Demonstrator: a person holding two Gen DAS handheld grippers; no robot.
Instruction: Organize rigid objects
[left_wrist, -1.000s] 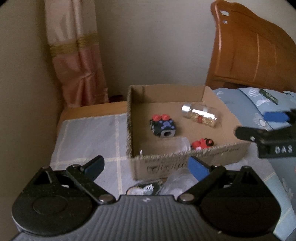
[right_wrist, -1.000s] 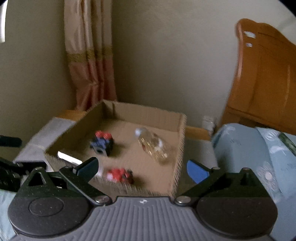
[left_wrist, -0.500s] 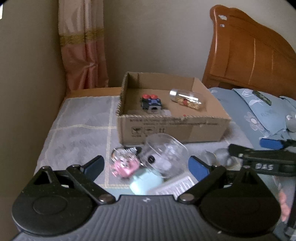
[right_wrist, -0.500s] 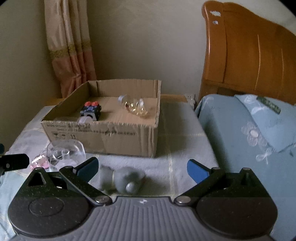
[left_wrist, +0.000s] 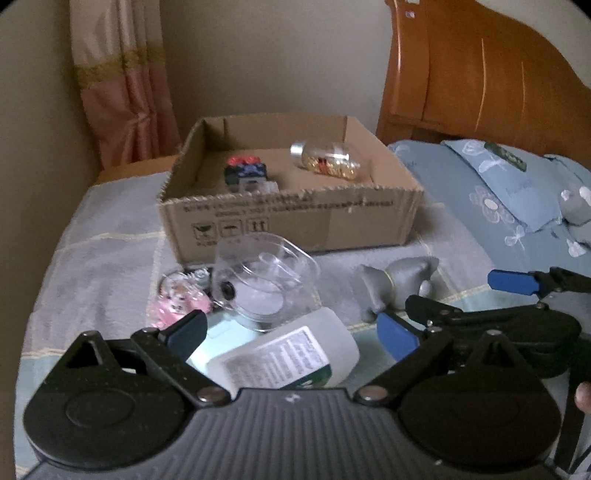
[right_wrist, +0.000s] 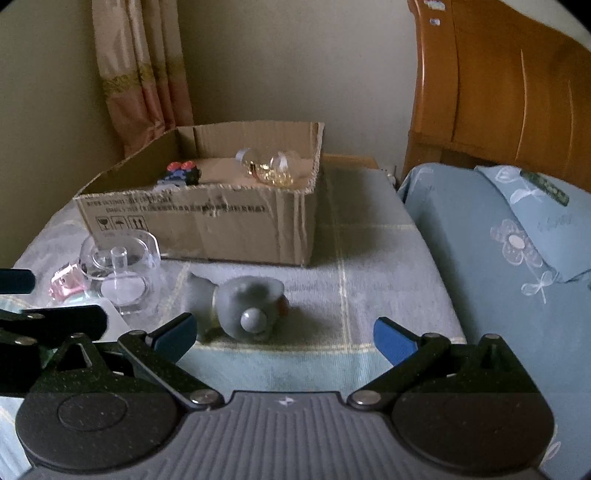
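Both tongs have pulled back from the cardboard box (left_wrist: 288, 218) and dropped low over the loose pile. Left tongs (left_wrist: 291, 332) wide open, empty, over the white bottle (left_wrist: 295, 358); right tongs (right_wrist: 284, 336) wide open, empty, facing the grey figurine (right_wrist: 243, 310). Next pick likely.

Cardboard box (left_wrist: 295, 225): plain brown, black printed text and handling symbols on its front wall. Bed cover (right_wrist: 369, 258): grey-blue with pale yellow check lines. Pillow (right_wrist: 517, 236): light blue, white flower pattern. Figurine (right_wrist: 243, 306): matt grey. Bottle (left_wrist: 291, 358): white, printed label with green edge. Keychain (left_wrist: 177, 302): pink. Headboard (left_wrist: 480, 74): orange-brown wood. Curtain (left_wrist: 122, 74): beige and pink, gold band.
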